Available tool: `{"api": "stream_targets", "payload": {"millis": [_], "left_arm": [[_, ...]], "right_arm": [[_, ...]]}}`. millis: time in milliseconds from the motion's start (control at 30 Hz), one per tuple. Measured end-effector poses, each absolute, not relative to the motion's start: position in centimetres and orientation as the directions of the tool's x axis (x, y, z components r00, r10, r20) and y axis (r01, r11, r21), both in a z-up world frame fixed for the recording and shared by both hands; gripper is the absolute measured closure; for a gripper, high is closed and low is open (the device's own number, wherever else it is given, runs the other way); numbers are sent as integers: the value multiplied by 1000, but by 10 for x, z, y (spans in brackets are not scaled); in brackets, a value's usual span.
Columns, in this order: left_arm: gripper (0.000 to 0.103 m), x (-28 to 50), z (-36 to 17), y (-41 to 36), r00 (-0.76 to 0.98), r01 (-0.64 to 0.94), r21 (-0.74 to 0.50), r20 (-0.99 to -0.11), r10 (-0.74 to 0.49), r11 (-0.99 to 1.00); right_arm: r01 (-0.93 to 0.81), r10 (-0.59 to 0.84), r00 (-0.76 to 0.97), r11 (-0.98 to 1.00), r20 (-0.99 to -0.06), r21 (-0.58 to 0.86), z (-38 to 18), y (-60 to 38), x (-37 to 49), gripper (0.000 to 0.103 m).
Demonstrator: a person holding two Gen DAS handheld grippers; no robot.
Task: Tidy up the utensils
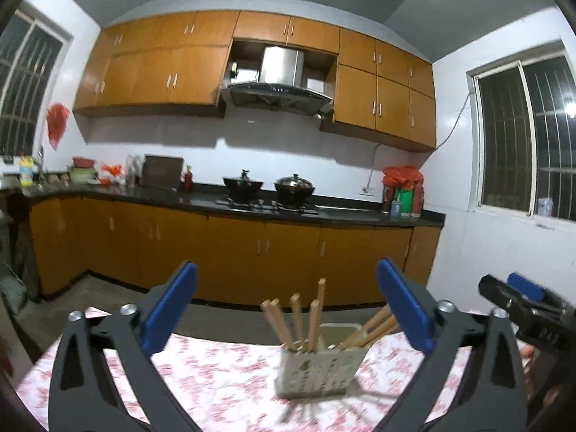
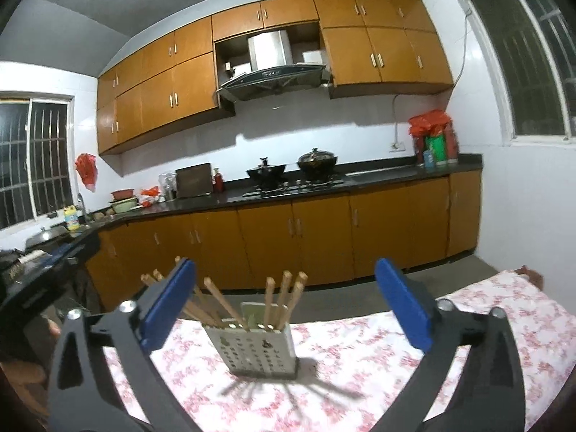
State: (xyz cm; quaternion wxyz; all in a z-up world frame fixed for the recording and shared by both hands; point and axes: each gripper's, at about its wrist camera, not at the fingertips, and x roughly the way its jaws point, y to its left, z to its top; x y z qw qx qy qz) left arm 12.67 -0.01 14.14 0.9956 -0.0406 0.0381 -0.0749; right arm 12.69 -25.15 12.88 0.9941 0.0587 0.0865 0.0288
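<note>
A white perforated utensil holder (image 1: 316,370) stands upright on the floral tablecloth (image 1: 223,378) and holds several wooden chopsticks (image 1: 309,320), splayed outward. My left gripper (image 1: 288,309) is open and empty, held above and in front of the holder. In the right wrist view the same holder (image 2: 259,351) with its chopsticks (image 2: 280,298) stands between my open, empty right gripper's (image 2: 286,306) fingers, a little beyond them. The right gripper also shows at the right edge of the left wrist view (image 1: 522,298).
The table's far edge (image 2: 360,318) drops to a grey floor. Beyond are orange base cabinets (image 1: 252,244), a dark counter with two black pots (image 1: 266,187), a range hood, and barred windows on both side walls.
</note>
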Motion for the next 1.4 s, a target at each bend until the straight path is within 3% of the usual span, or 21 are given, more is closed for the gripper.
{"api": "stream_targets", "payload": {"millis": [267, 500, 967, 1133, 1400], "left_arm": [[2, 73, 106, 9, 990, 76, -12, -118, -77, 997], [2, 41, 65, 5, 986, 13, 64, -164, -3, 998], [2, 17, 12, 1, 968, 50, 81, -251, -28, 995], [2, 18, -3, 1, 949, 60, 62, -312, -38, 996], [2, 15, -11, 0, 945, 40, 73, -326, -14, 997]], "right_arm": [[6, 1, 972, 1000, -234, 28, 93, -237, 79, 4], [76, -71, 973, 997, -218, 14, 53, -227, 40, 4], [50, -37, 925, 998, -378, 25, -4, -227, 23, 4], [64, -51, 918, 998, -394, 20, -12, -227, 22, 4], [85, -83, 915, 996, -394, -12, -17, -223, 19, 4]]}}
